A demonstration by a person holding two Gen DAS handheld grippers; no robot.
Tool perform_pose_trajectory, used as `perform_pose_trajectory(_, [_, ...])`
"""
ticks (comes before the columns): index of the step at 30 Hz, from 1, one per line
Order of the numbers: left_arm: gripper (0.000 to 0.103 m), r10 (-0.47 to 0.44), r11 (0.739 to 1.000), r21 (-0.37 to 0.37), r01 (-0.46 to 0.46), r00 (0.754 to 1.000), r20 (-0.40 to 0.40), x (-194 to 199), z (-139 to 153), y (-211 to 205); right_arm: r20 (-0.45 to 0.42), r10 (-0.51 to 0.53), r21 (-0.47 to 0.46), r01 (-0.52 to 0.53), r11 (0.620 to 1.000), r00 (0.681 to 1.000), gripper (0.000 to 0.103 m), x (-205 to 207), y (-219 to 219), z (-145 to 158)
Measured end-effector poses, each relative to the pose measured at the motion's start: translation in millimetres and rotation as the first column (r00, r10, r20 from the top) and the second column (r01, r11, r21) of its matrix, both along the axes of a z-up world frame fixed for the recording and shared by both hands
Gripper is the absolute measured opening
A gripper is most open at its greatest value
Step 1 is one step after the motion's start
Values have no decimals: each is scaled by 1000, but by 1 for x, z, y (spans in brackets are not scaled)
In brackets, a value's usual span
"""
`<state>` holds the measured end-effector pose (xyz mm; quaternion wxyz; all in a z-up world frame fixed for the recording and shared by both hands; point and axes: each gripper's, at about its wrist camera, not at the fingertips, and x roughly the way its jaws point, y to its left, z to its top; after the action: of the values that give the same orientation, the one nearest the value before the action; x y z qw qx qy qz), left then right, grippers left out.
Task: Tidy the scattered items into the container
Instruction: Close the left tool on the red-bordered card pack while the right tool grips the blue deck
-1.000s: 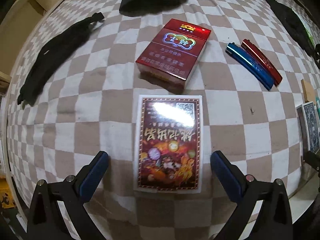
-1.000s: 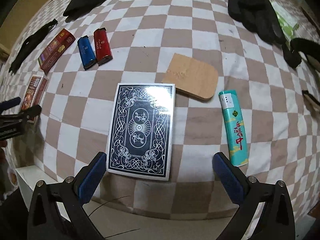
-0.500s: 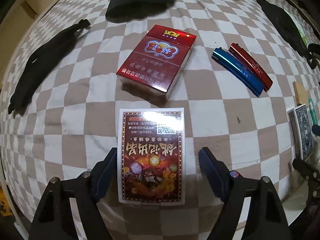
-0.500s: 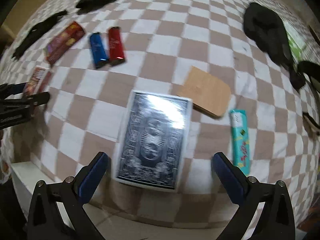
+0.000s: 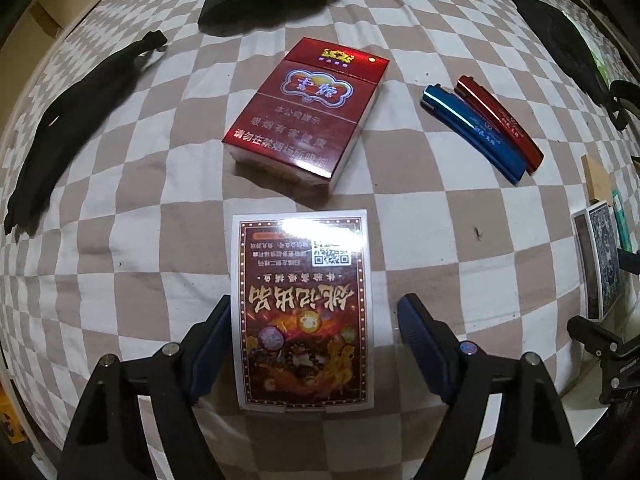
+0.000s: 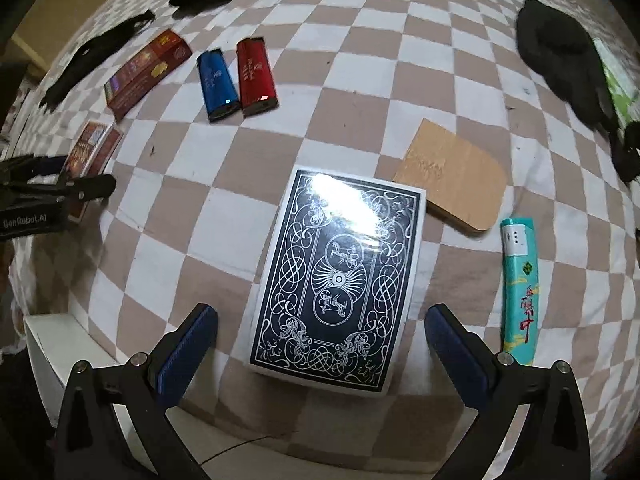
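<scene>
- Your left gripper (image 5: 314, 344) points down over the red card pack (image 5: 303, 308), near the front edge of the bed (image 5: 120, 240); its jaws have just been closing and now stand partly spread, one on each side of the pack; the left pad looks to be at the pack's edge, the right pad stands clear, so nothing is pinched.
- Your right gripper (image 6: 322, 344) hangs over the blue card pack (image 6: 340, 280), also near the front edge; its jaws are spread wide with the pack between them, both pads apart from it.
- Card packs: two, one under each gripper.
- Cigarette box (image 5: 306, 112): one, red, lying just behind the red card pack toward the middle of the bed.
- Lighters: three; a blue lighter (image 6: 218, 80) and a red lighter (image 6: 256, 76) lie side by side, touching or nearly so; a teal lighter (image 6: 520, 296) lies alone near the front right edge.
- Tan card (image 6: 454, 176): one, just behind the blue card pack's far right corner.
- Black cloths: several lie along the far and side edges; I cannot count them surely.
- The container is not something I can pick out.
</scene>
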<state>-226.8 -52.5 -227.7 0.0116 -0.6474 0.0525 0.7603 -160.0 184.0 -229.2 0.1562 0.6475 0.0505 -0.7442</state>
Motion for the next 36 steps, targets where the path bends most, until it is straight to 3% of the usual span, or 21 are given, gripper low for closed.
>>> perform_pose_trajectory(8, [83, -23, 1000, 10, 23, 1000, 9, -2, -4, 2, 68, 17, -6, -16, 1000, 998, 103, -1, 1, -3])
perform_pose_trajectory(13, [92, -33, 999, 15, 33, 999, 18, -6, -9, 5, 89, -34, -19, 36, 999, 995, 103, -1, 3, 3])
perform_pose_trajectory(15, [95, -34, 999, 16, 33, 999, 20, -7, -11, 7, 93, -69, -31, 72, 997, 993, 99, -2, 7, 6])
perform_pose_trajectory(20, [101, -30, 999, 14, 30, 999, 18, -9, -14, 11, 73, -127, -45, 130, 990, 989, 73, 0, 19, 15])
perform_pose_trajectory(23, [102, -24, 1000, 9, 24, 1000, 14, -11, -15, 13, 25, -89, -12, 89, 996, 996, 64, 7, 11, 20])
perform_pose_trajectory(32, [101, -3, 1000, -12, 2, 1000, -14, -11, -16, 19, -3, -58, 24, 58, 998, 998, 64, 22, 1, 21])
perform_pose_trajectory(36, [94, 2, 1000, -3, -2, 1000, -18, -11, -13, 19, 0, -63, 15, 63, 998, 998, 64, 27, 2, 23])
